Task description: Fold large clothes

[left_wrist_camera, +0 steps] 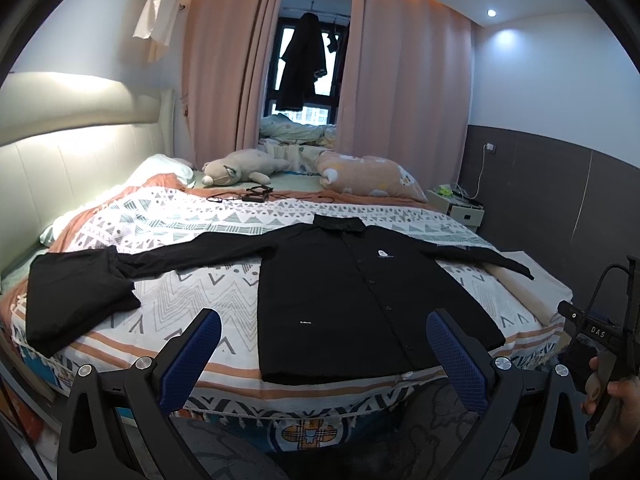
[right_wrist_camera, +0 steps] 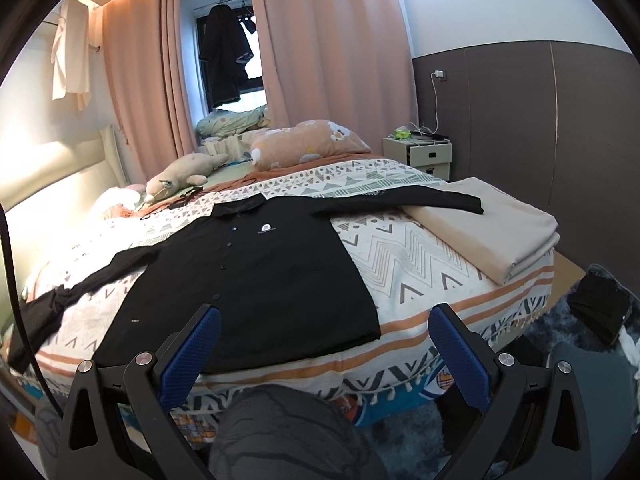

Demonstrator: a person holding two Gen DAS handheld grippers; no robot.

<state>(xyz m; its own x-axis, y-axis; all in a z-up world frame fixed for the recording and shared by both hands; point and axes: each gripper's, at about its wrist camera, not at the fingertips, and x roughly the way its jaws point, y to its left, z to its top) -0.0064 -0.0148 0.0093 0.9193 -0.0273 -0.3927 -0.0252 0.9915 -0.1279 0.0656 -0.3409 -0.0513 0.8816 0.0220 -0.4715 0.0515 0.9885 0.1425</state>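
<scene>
At the bottom of each wrist view, two blue-padded black fingers stand wide apart with nothing between them: the left gripper [left_wrist_camera: 324, 350] and the right gripper [right_wrist_camera: 325, 344] both hover just short of the bed's near edge. At the lower right of the left view the other tool's frame shows white letters "DAS", held by one hand [left_wrist_camera: 616, 396].

One long-sleeved black button-front shirt [left_wrist_camera: 360, 300] lies flat and face up in the middle of the frame on the patterned white, orange and grey bedspread [left_wrist_camera: 192, 280], collar far, hem near, both sleeves spread. It carries one small white chest logo and one small white hem label, both too small to read.

Left of it sits one folded black garment [left_wrist_camera: 76, 296]; at the right, one folded beige sheet [right_wrist_camera: 500, 232].

Farther back lie one beige plush toy [left_wrist_camera: 236, 168] and one peach printed pillow [left_wrist_camera: 368, 176].
</scene>
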